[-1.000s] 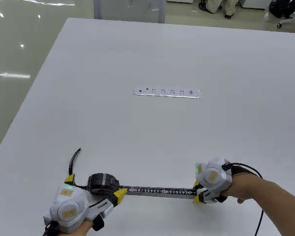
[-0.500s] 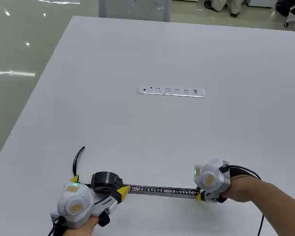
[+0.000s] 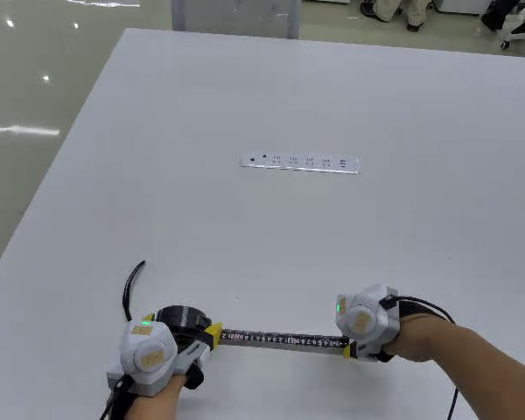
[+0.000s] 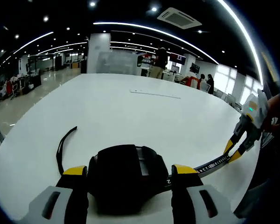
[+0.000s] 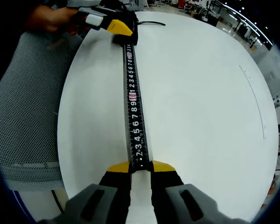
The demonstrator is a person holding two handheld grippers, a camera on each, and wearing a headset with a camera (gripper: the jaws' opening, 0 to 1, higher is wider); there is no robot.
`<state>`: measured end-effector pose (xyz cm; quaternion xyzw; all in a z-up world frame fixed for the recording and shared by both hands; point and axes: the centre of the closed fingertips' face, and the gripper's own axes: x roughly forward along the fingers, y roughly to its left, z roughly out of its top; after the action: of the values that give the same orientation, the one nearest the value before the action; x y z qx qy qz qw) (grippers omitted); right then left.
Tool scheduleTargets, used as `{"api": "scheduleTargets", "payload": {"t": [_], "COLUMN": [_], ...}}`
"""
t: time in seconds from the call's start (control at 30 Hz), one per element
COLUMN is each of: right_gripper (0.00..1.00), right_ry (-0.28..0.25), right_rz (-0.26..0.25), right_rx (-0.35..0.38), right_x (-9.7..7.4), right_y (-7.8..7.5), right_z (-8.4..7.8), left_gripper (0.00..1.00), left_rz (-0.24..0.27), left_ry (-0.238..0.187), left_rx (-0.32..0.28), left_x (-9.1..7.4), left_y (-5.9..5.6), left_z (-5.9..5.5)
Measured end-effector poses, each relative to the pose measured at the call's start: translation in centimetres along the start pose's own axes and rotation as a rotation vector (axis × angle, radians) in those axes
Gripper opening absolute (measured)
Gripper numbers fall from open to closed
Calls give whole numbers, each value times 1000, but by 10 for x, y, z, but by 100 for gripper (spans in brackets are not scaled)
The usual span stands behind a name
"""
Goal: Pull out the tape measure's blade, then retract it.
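left gripper [image 4: 129, 170] is clamped on the tape measure [image 3: 182, 319] near the front edge of the table [image 3: 245, 236], its blade [image 5: 134, 107] pinched by the right gripper [image 5: 141, 167] — pull-out judged done, retraction not yet.

The head view is taken from above and behind, faced forward and down over the table [image 3: 245, 105], with the left gripper [image 3: 179, 325] and right gripper [image 3: 348, 348] seen near its lower edge. The left gripper view is set low and close behind the tape measure [image 4: 126, 175] and faced across the tabletop toward the power strip [image 4: 155, 94]. The right gripper view is aimed along the blade [image 5: 134, 107] at the left gripper. The blade is shared by all three views. The power strip is shared by the head and left gripper views.
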<state>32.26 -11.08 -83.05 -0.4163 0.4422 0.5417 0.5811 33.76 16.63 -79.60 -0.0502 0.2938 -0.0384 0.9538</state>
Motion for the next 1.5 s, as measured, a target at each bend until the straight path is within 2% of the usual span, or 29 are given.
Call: {"api": "scheduleTargets", "payload": {"t": [0.1,0.23,0.53,0.57,0.77,0.83,1.0,1.5], "right_gripper": [14,14,14,14,14,13,13,14], "right_ry": [-1,1,0,-2,-32,-48,-52,-66], "right_rz": [0,-1,2,2,9,13,18,18], "right_rx": [7,10,-4,-19,-7,25,27,42], "right_x": [0,0,1,1,-1,0,1,1], "right_y": [-1,0,0,1,1,0,2,3], "right_z": [-1,0,0,1,1,2,6,12], "left_gripper": [67,67,63,63,62,62,62,62], "left_rz": [31,40,17,12,-12,-27,-44,-44], "left_ry": [1,5,34,34,45,51,59,64], "left_rx": [-17,6,43,36,16,21,22,19], "left_x": [0,1,-1,-2,-3,-3,-3,-2], "left_y": [4,3,4,4,5,4,3,3], "left_z": [0,-1,-2,-3,-4,-4,-5,-4]}}
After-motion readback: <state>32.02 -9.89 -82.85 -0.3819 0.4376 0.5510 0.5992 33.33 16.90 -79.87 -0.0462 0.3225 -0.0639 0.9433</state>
